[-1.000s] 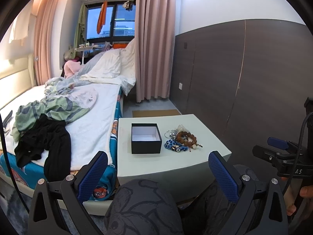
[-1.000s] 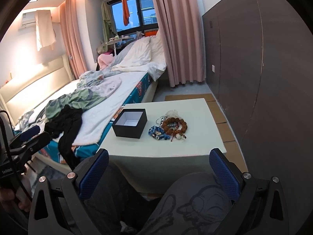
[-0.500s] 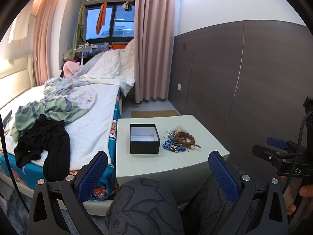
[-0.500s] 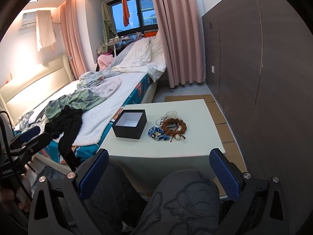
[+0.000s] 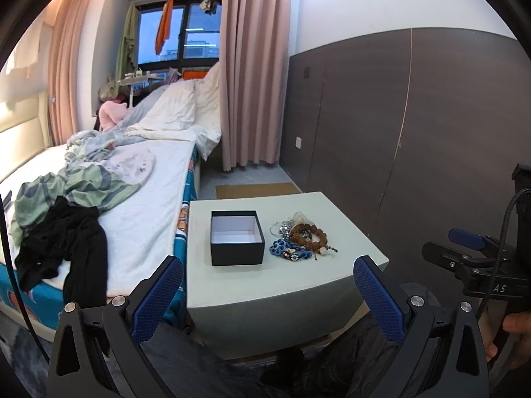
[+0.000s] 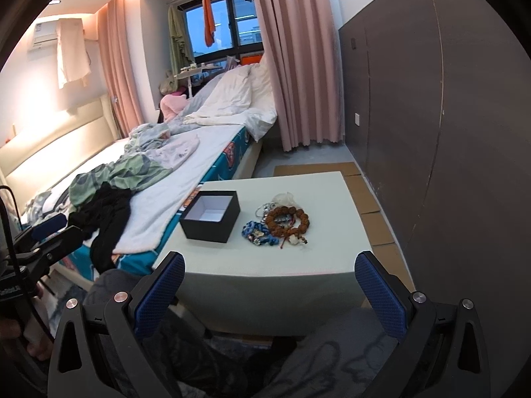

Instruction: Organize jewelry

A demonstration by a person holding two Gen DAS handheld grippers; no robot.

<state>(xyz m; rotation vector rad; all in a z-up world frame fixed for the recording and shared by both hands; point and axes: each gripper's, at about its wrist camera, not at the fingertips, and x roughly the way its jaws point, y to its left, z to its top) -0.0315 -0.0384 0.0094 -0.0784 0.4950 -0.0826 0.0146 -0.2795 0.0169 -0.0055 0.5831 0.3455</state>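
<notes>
Both your claws gape, empty.
Ahead of your left gripper point(image 5: 268, 293) and right gripper point(image 6: 269, 287): square matte box point(image 6: 210, 216), knobbly wooden bead bracelet point(image 6: 287, 221) right of it.

Box point(image 5: 237, 242): matt black card outside, plain white paper-like lining; table point(image 5: 298, 282) top is smooth, matt, pale green-white. Jewelry: brown bracelet point(image 6: 287, 221) of rough, knobbly wood-like beads, blue bracelet point(image 6: 255, 232) looks woven cord, shiny metal chain pieces point(image 5: 282, 228) behind them. Gripper finger pads point(image 5: 157, 297) are blue textured rubber-like on matt black plastic with bright metal screws; wall panel point(image 5: 415, 126) is matt brown wood-look.
</notes>
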